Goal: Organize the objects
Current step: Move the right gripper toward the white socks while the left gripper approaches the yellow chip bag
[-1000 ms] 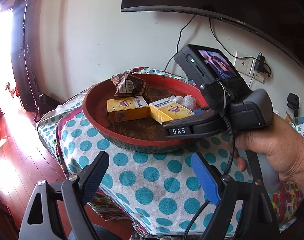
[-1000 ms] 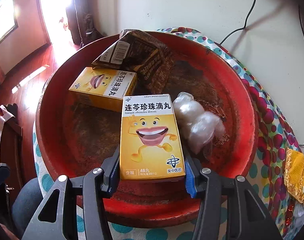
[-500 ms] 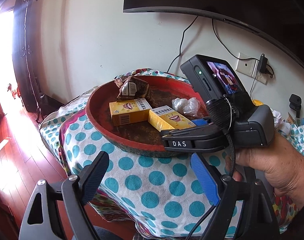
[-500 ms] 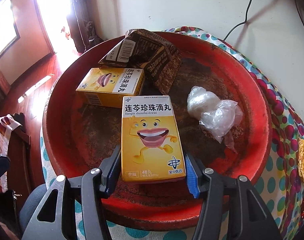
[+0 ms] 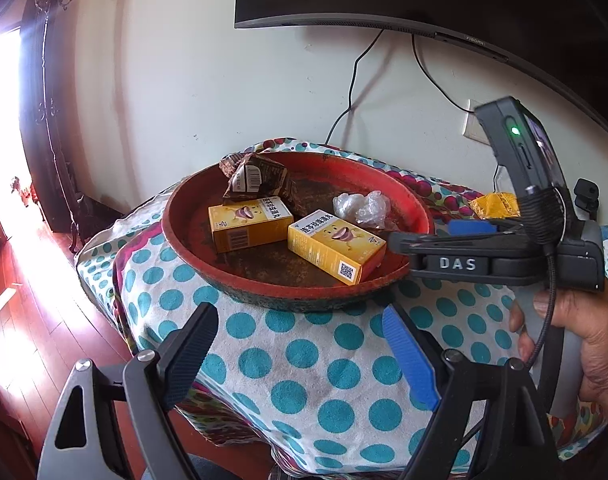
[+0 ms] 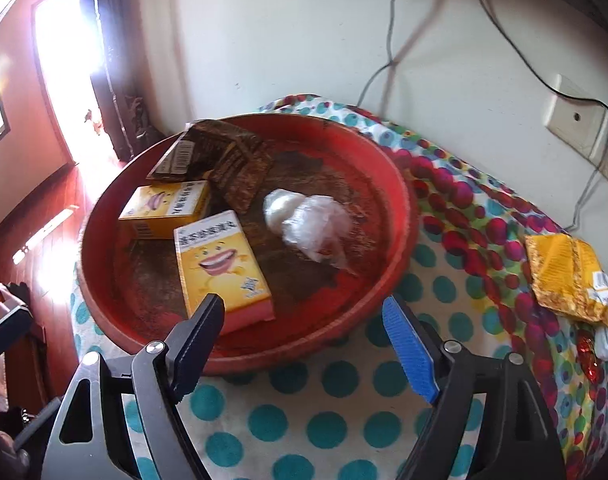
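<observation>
Yellow packet (image 6: 566,276) plain in right view; left view blocked.

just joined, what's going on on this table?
A person is sorting things into the red tray. The right gripper has just been opening and now has nothing between its jaws; the near yellow box lies in the tray beside a second yellow box, a brown packet and a plastic wad. The left gripper is open and empty. A yellow packet lies outside.

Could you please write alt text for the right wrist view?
The open right gripper hovers at the near rim of a red tray holding two yellow boxes, a brown packet and a plastic bag.
</observation>
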Tool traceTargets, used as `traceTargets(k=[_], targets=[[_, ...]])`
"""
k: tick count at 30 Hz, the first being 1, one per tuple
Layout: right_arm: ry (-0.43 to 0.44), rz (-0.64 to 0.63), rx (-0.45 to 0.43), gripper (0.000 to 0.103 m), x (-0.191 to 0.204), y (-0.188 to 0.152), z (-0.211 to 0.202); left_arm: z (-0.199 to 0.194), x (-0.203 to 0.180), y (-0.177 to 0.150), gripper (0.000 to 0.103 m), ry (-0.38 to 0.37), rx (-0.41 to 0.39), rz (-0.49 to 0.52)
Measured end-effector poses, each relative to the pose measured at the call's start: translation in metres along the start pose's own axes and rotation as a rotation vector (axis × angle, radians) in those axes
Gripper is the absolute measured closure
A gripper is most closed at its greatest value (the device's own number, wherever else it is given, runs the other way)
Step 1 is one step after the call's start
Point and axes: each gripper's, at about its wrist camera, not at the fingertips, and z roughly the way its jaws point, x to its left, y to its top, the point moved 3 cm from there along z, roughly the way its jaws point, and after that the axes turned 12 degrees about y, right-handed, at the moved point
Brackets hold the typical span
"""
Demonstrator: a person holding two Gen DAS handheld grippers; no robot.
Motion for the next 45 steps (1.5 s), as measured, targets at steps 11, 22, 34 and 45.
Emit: traceTargets(k=[11,22,34,45], targets=[[-0.234,0.357,-0.107,0.018,-0.143,-0.066,-0.073,-0.006,-0.024,-0.009,0.017,-0.061,-0.017,0.076],[-0.599,0.593,-0.183,0.017,-0.256,-0.112,-0.145,-0.026,-0.089,-0.025,0.017,-0.195,-0.064,0.231],[-0.611,0.787,-0.138,0.018,-0.301,-0.144,-0.158,-0.013,-0.211,0.023,0.017,-0.313,-0.024,0.333],[-0.545,0.806,-0.187,0.015,-0.302,-0.148,-0.161,0.052,-0.306,0.080,0.017,-0.321,0.024,0.316]])
